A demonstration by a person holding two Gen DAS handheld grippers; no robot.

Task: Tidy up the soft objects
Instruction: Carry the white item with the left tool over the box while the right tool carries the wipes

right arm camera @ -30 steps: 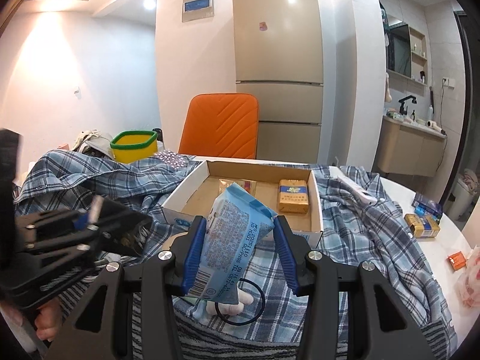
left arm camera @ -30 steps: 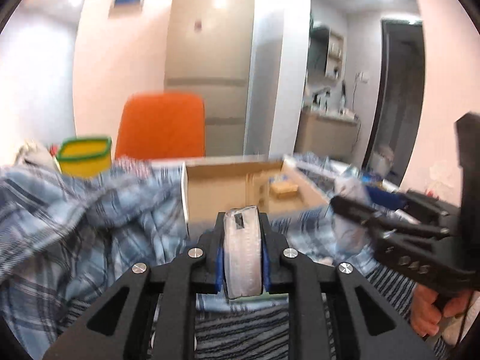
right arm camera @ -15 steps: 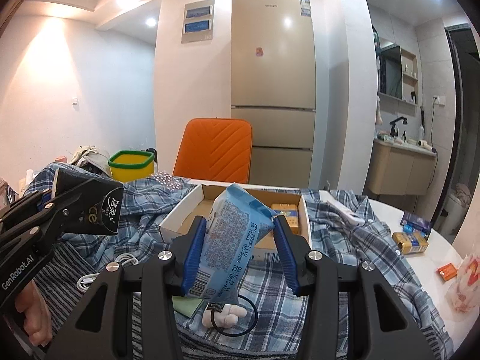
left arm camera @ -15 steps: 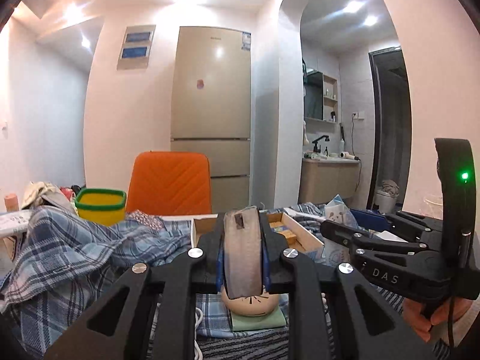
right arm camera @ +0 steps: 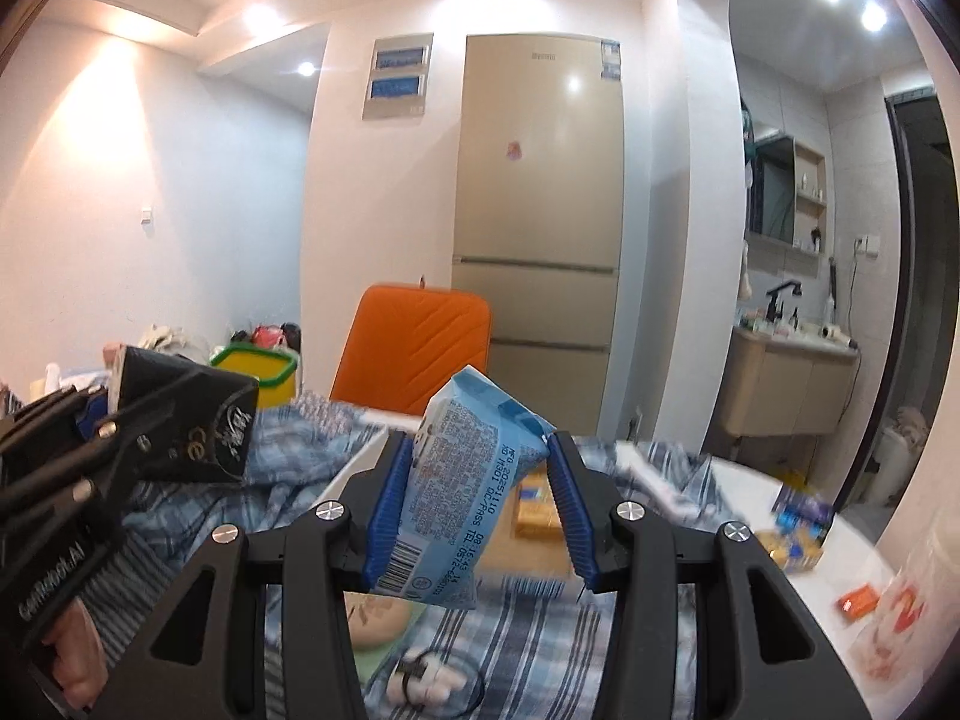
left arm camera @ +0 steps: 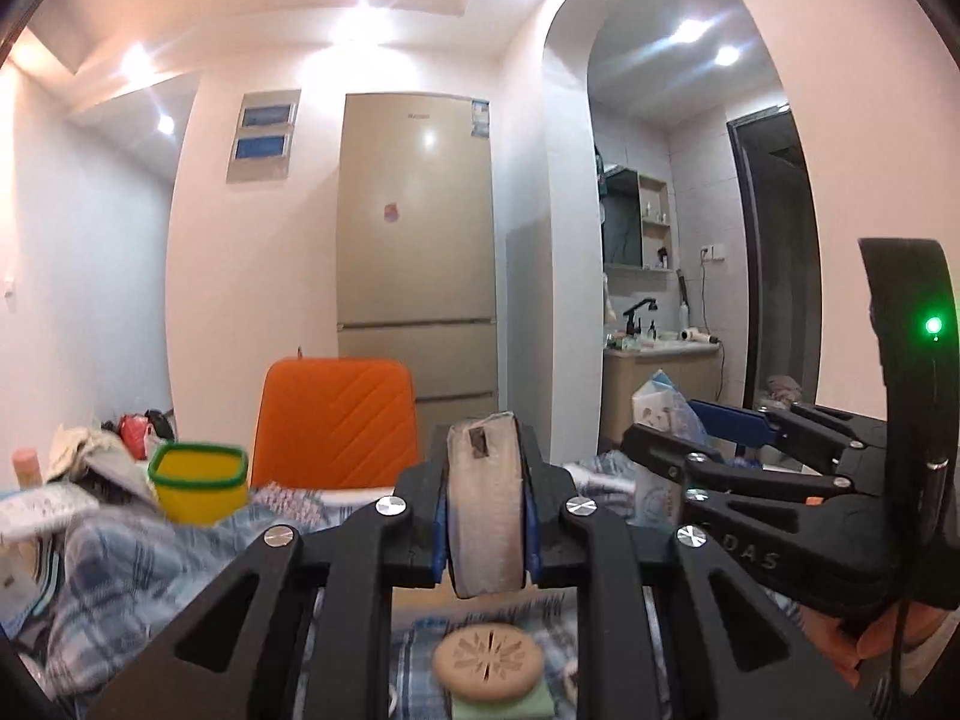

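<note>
Mid-carry: left gripper [left arm camera: 485, 510] clamps a flat dark packet [left arm camera: 485, 516], right gripper [right arm camera: 480, 510] grips a blue tissue pack [right arm camera: 465, 492], both above the cardboard box [right arm camera: 528, 552]. Next, probably lower into box.

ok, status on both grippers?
Left gripper shut on black pack. Right gripper shut on blue wipes pack. Cardboard box ahead, nothing in the way.
</note>
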